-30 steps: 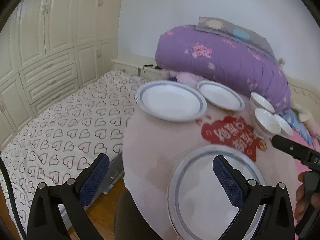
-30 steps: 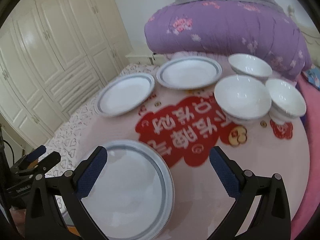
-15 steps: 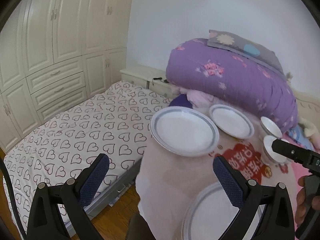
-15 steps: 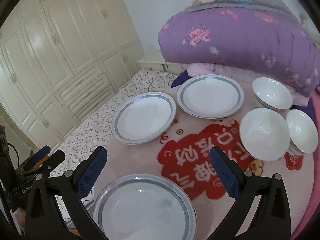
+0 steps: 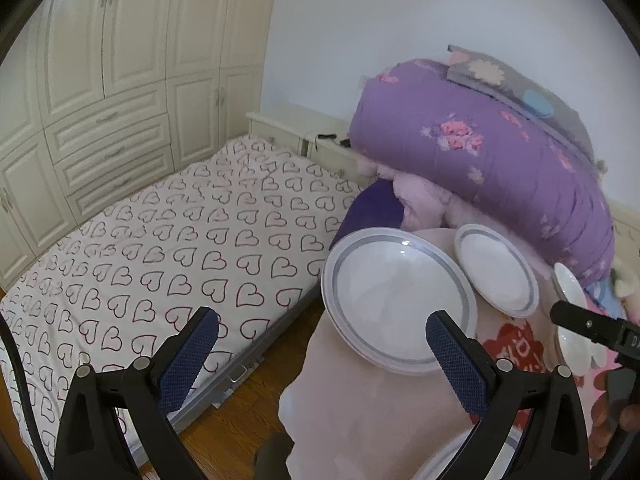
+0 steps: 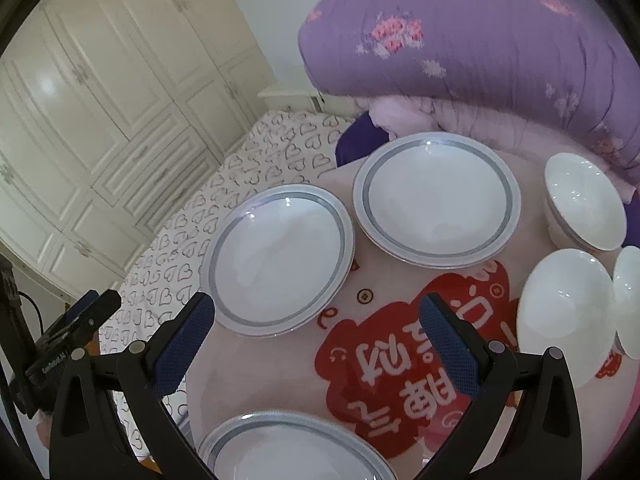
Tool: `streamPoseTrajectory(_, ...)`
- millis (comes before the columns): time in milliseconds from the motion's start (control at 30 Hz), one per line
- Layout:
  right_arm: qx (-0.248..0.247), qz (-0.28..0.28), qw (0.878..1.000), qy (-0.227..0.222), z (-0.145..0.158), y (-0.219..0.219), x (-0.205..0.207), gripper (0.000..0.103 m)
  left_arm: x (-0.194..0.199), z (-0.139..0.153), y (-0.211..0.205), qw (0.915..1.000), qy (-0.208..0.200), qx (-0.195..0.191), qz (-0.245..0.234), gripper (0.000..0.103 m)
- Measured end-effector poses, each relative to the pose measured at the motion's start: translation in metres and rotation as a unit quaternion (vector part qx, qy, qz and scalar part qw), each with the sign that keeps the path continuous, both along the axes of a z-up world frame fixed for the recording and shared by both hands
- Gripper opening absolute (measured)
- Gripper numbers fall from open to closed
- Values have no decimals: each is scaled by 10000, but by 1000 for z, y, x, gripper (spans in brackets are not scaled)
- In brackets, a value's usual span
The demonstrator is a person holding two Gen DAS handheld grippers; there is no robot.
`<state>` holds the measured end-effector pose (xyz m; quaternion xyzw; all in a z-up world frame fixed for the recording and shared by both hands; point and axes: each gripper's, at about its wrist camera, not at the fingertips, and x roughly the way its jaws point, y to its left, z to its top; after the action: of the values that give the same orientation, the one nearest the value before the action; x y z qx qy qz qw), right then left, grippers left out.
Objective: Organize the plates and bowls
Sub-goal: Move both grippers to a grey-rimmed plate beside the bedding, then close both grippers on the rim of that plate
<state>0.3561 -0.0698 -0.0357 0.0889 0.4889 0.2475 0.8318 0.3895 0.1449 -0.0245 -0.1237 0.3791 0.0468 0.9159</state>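
Observation:
Three white plates with grey rims lie on a round pink-clothed table [image 6: 280, 376]: a near plate [image 6: 292, 452], a middle-left plate [image 6: 278, 258] and a far plate [image 6: 436, 198]. Three white bowls stand at the right: a far bowl [image 6: 584, 200], a near bowl [image 6: 564, 316] and one at the edge [image 6: 628, 300]. My right gripper [image 6: 314, 344] is open and empty above the table, short of the middle-left plate. My left gripper [image 5: 320, 358] is open and empty at the table's left edge; the middle-left plate [image 5: 396, 300] lies ahead of its right finger.
A bed with a heart-print sheet [image 5: 160, 248] lies left of the table. A rolled purple quilt [image 6: 480, 44] rises behind the plates and bowls. White wardrobes [image 5: 100, 80] line the far wall. A red printed patch [image 6: 408, 344] marks the tablecloth.
Both grippers have moved forward and up over the table toward the far plates. The near plate has slid to the bottom edge of both views. Both stay open.

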Motion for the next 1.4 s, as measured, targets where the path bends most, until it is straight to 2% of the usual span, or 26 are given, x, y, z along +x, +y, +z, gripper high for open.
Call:
streamPoseTrajectory(167, -67, -2, 9998, 172, -11, 10, 14, 103, 43, -9, 17, 9998, 189, -65, -56, 102)
streamPoseTrajectory(333, 7, -46, 9986, 532, -30, 18, 34, 103, 93, -21, 27, 9985, 471, -244, -168, 102)
streamPoseTrajectory(533, 199, -37, 9940, 1072, -60, 26, 60, 103, 156, -47, 42, 9952, 845, -474, -160, 101)
streamPoseTrajectory(700, 220, -89, 9912, 1302, -79, 30, 76, 102, 195, -69, 47, 9933, 1047, -481, -131, 96)
streamPoseTrajectory(1000, 205, -103, 9883, 1510, -100, 38, 97, 90, 245, -106, 46, 9875, 1378, -714, -288, 74)
streamPoseTrajectory(1067, 188, -96, 9885, 1496, -100, 41, 100, 86, 251, -111, 47, 9870, 1400, -716, -337, 65)
streamPoseTrajectory(1200, 143, -47, 9892, 1457, -99, 45, 101, 70, 257, -122, 48, 9838, 1514, -842, -455, 47)
streamPoseTrajectory(1333, 42, 13, 9893, 1460, -101, 50, 101, 48, 257, -126, 53, 9813, 1524, -999, -624, 31)
streamPoseTrajectory(1400, -6, 68, 9892, 1464, -101, 56, 100, 44, 256, -124, 53, 9810, 1499, -1009, -711, 21)
